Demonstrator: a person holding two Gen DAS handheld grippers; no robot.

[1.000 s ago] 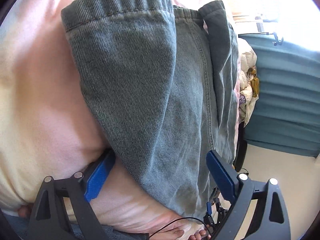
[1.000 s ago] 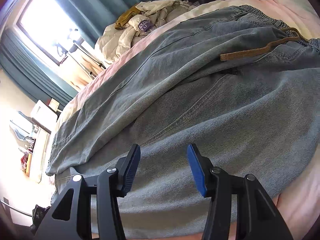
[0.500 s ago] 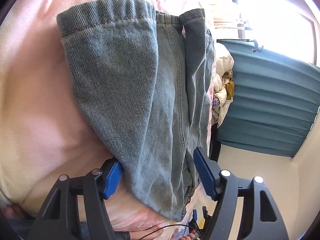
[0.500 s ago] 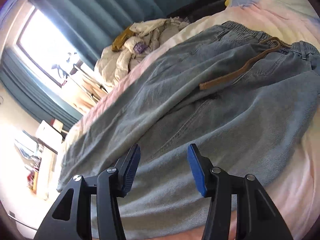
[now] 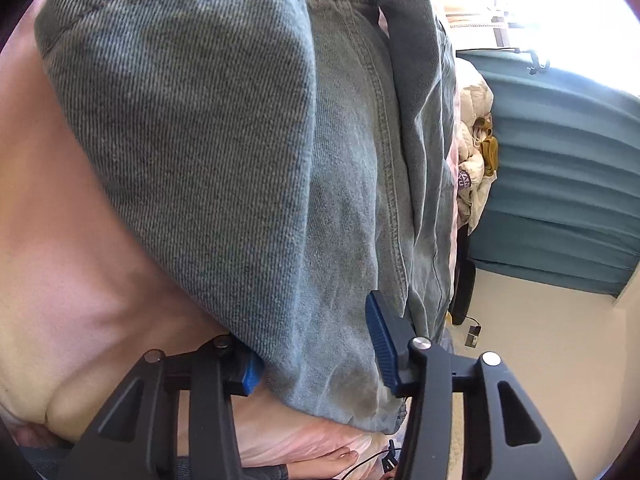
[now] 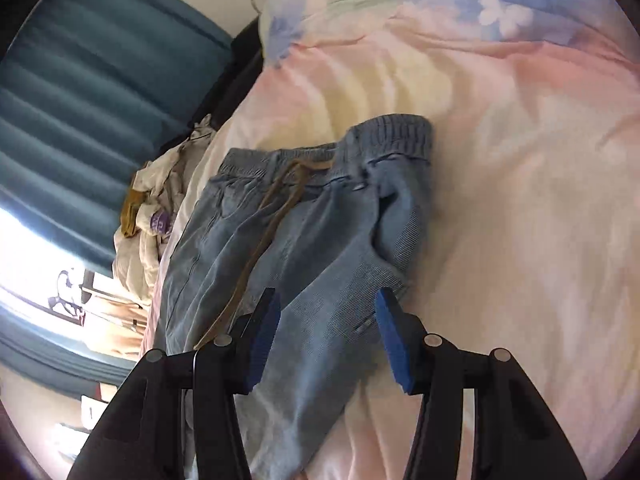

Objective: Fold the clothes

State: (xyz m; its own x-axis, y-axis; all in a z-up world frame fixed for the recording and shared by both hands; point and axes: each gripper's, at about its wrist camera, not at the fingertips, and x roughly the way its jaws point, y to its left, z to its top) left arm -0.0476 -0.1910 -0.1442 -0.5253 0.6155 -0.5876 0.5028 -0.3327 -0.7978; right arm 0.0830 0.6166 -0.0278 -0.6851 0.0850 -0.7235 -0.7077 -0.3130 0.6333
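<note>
A pair of light blue denim trousers [image 6: 304, 248] is spread on a bed [image 6: 520, 200] covered by a pink and pale yellow sheet, with the elastic waistband at the far end and a brown drawstring [image 6: 260, 248] trailing down the front. The right gripper [image 6: 326, 344] is held above the near part of the trousers, its blue-padded fingers set wide apart with nothing between them. In the left wrist view the trousers [image 5: 240, 152] fill most of the picture, and the left gripper [image 5: 316, 344] is spread wide around the near hem: the left finger is tucked beneath the folded denim edge, while the right finger [image 5: 382, 344] lies on top of the cloth. A heap of cream clothing [image 6: 148, 220] is piled at the far left of the bed, beside teal curtains [image 6: 80, 80].
</note>
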